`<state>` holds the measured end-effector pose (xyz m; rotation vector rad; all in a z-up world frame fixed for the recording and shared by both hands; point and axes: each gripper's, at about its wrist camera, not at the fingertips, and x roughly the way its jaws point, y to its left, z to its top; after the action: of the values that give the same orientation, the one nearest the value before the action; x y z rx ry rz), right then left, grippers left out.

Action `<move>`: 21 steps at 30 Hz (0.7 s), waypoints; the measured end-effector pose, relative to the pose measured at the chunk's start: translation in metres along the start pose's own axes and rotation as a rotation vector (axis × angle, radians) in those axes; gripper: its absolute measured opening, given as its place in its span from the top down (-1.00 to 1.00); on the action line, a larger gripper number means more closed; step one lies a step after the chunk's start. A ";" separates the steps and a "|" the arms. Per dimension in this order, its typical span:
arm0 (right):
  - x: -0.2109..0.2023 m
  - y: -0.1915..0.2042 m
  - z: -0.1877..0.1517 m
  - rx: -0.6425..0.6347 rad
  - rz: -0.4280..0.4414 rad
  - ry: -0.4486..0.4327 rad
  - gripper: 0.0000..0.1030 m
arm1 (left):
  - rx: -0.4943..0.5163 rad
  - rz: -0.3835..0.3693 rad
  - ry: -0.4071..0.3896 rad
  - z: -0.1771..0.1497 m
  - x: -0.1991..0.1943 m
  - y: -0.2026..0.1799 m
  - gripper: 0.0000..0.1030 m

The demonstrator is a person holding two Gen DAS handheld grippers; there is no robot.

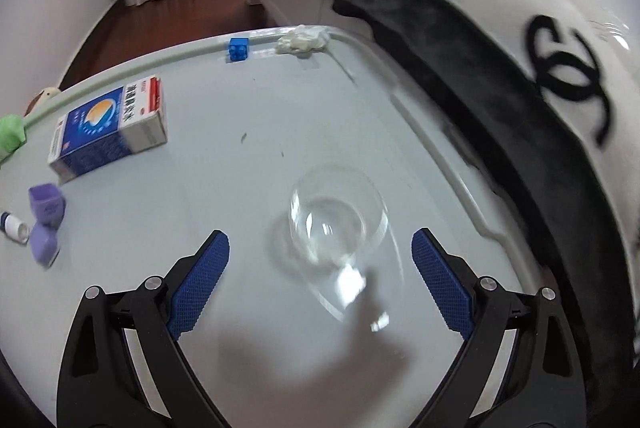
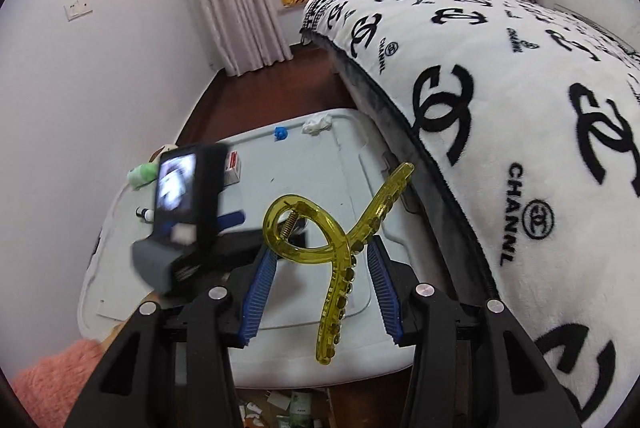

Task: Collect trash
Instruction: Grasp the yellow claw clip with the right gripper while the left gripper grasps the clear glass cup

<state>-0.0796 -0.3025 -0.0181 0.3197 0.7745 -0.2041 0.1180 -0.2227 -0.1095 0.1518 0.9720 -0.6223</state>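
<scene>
My right gripper is shut on a see-through yellow hair claw clip, which is held in the air above the white table top. My left gripper stands open just above a clear glass bowl on the same table; its pads do not touch the bowl. A crumpled white tissue lies at the table's far edge, and it shows as the tissue in the right wrist view too. The black back of the left-hand device blocks the table's left part there.
A blue and white carton, a small blue block, purple pieces, a small white bottle and a green wad lie to the left. The bed's blanket borders the right. Scraps in a floor box; pink fluff.
</scene>
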 end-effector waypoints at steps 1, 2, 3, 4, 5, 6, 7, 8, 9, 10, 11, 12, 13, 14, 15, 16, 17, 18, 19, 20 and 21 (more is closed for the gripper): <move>0.002 -0.001 0.000 0.001 0.003 0.003 0.09 | -0.009 0.005 0.000 0.003 0.005 0.000 -0.63; 0.004 -0.004 0.000 0.006 0.011 0.012 0.09 | -0.010 0.009 0.008 0.005 0.009 0.000 -0.23; 0.006 -0.006 0.000 0.013 0.016 0.020 0.09 | -0.003 0.015 0.031 0.005 0.016 -0.001 0.07; 0.008 -0.009 0.000 0.026 0.023 0.030 0.09 | 0.004 0.027 0.032 0.006 0.018 -0.002 0.08; 0.009 -0.010 -0.001 0.029 0.029 0.035 0.09 | 0.016 0.038 0.020 0.005 0.016 -0.004 0.08; 0.010 -0.010 -0.001 0.030 0.030 0.036 0.09 | 0.026 0.050 0.009 0.002 0.012 -0.005 0.08; 0.009 -0.009 -0.001 0.024 0.023 0.031 0.09 | 0.028 0.061 0.005 0.000 0.007 -0.004 0.08; 0.008 -0.008 -0.002 0.019 0.023 0.029 0.09 | 0.028 0.068 0.003 -0.003 0.001 -0.003 0.08; 0.007 -0.006 -0.002 0.013 0.022 0.024 0.09 | 0.027 0.069 -0.002 -0.006 -0.009 -0.001 0.08; 0.007 -0.005 -0.002 0.008 0.019 0.020 0.09 | 0.031 0.084 -0.011 -0.010 -0.022 0.002 0.08; 0.005 -0.003 -0.003 0.003 0.020 0.018 0.09 | 0.030 0.101 -0.026 -0.015 -0.038 0.005 0.08; 0.005 -0.001 -0.003 -0.003 0.024 0.015 0.09 | 0.023 0.109 -0.032 -0.018 -0.052 0.008 0.08; 0.003 0.002 -0.004 -0.012 0.024 0.010 0.09 | 0.014 0.119 -0.037 -0.023 -0.066 0.012 0.08; 0.001 0.006 -0.006 -0.023 0.024 0.008 0.09 | 0.001 0.136 -0.045 -0.029 -0.083 0.017 0.08; 0.000 0.008 -0.007 -0.031 0.025 0.006 0.09 | -0.010 0.150 -0.047 -0.036 -0.099 0.022 0.08; -0.001 0.012 -0.009 -0.048 0.023 0.004 0.09 | -0.018 0.160 -0.050 -0.045 -0.115 0.026 0.08; -0.002 0.016 -0.012 -0.063 0.020 0.005 0.09 | -0.025 0.169 -0.051 -0.054 -0.128 0.029 0.08; -0.003 0.019 -0.014 -0.070 0.022 0.008 0.09 | -0.024 0.191 -0.047 -0.068 -0.148 0.034 0.08; -0.003 0.023 -0.017 -0.076 0.031 0.016 0.09 | -0.022 0.210 -0.048 -0.078 -0.159 0.037 0.08; -0.004 0.028 -0.020 -0.081 0.037 0.023 0.09 | -0.027 0.229 -0.044 -0.088 -0.171 0.041 0.08; -0.005 0.033 -0.023 -0.089 0.042 0.031 0.09 | -0.044 0.234 -0.025 -0.101 -0.182 0.046 0.08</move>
<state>-0.0883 -0.2638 -0.0229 0.2551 0.8041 -0.1254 -0.0031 -0.0684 -0.0268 0.2152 0.9268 -0.3869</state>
